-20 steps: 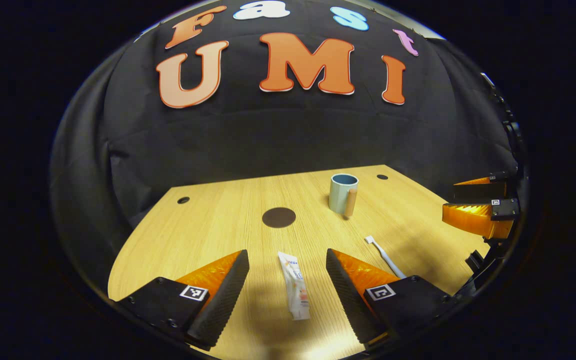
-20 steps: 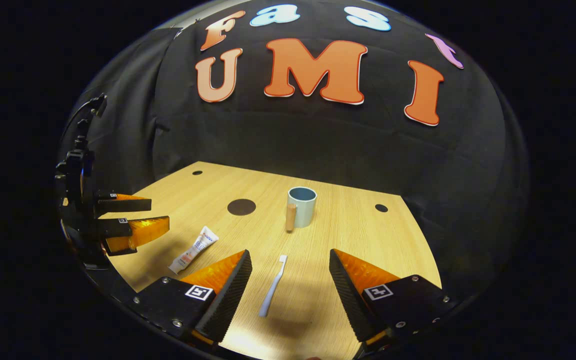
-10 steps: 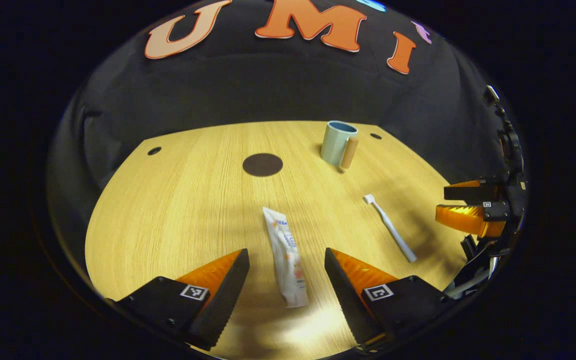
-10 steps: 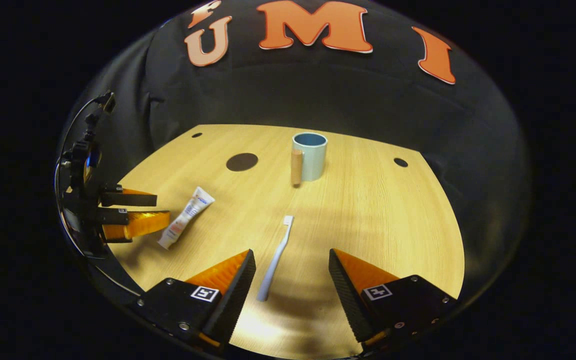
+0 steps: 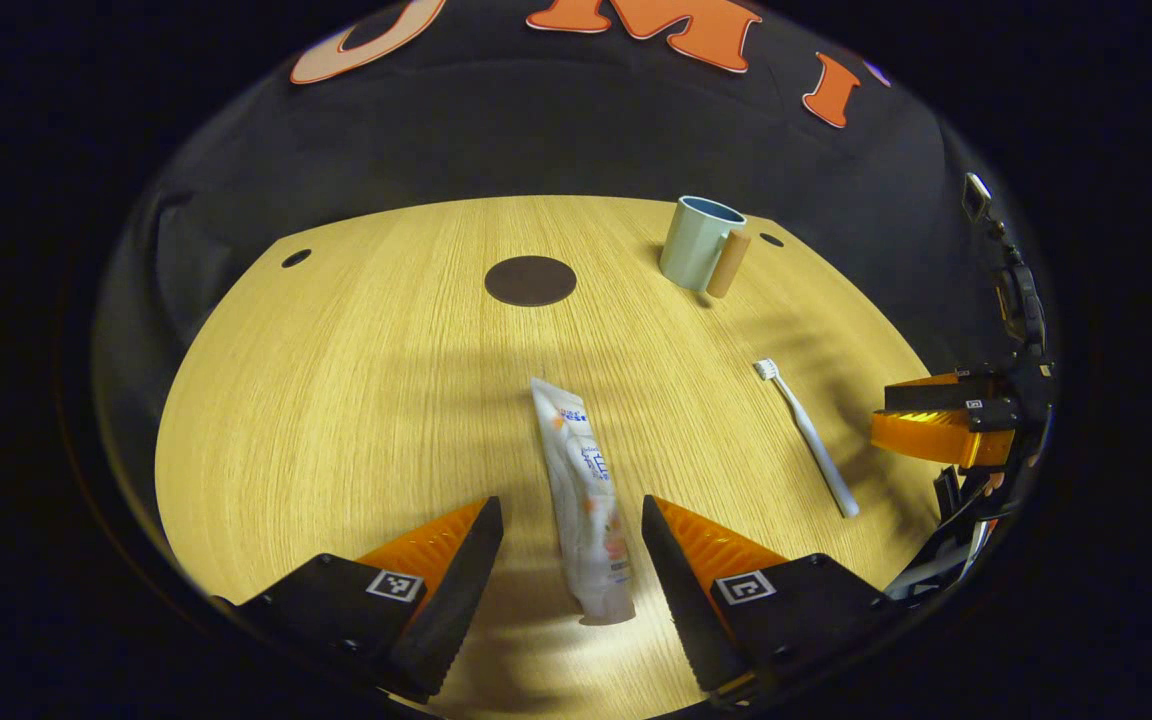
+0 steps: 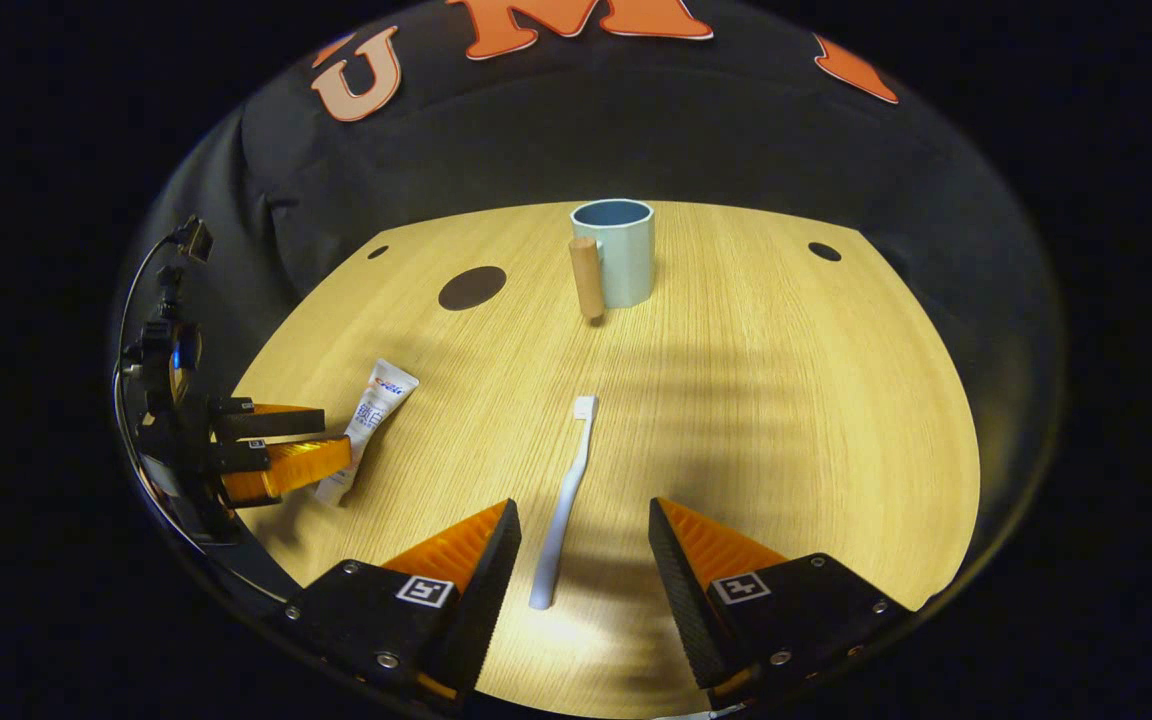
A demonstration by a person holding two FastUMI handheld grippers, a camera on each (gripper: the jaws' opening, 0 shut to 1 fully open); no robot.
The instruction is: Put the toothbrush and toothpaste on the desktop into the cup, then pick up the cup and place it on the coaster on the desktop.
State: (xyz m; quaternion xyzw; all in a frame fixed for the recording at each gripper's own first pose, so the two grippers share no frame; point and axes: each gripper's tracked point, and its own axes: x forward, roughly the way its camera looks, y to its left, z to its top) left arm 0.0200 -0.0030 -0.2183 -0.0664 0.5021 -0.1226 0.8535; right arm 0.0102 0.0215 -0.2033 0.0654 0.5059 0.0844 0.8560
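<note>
A white toothpaste tube (image 5: 584,490) lies flat on the wooden desktop (image 5: 356,380), its lower end between the open fingers of my left gripper (image 5: 568,515), untouched. In the right gripper view a pale toothbrush (image 6: 564,498) lies with its handle end between the open fingers of my right gripper (image 6: 576,520). The light blue cup (image 6: 616,252) with a tan handle stands upright at the far side; it is the same cup (image 5: 698,245) in the left gripper view. A dark round coaster (image 5: 530,281) lies left of the cup. The toothbrush (image 5: 808,438) lies to the right of the tube.
The other gripper (image 5: 941,425) shows at the right edge of the left gripper view, and the left one (image 6: 271,450) at the left edge of the right gripper view, beside the toothpaste (image 6: 366,425). Small dark holes (image 6: 824,251) mark the desktop's far corners.
Both grippers have tilted down and come lower and closer over the desktop. The toothpaste and toothbrush now reach in between their fingers. Nothing on the desk has moved.
</note>
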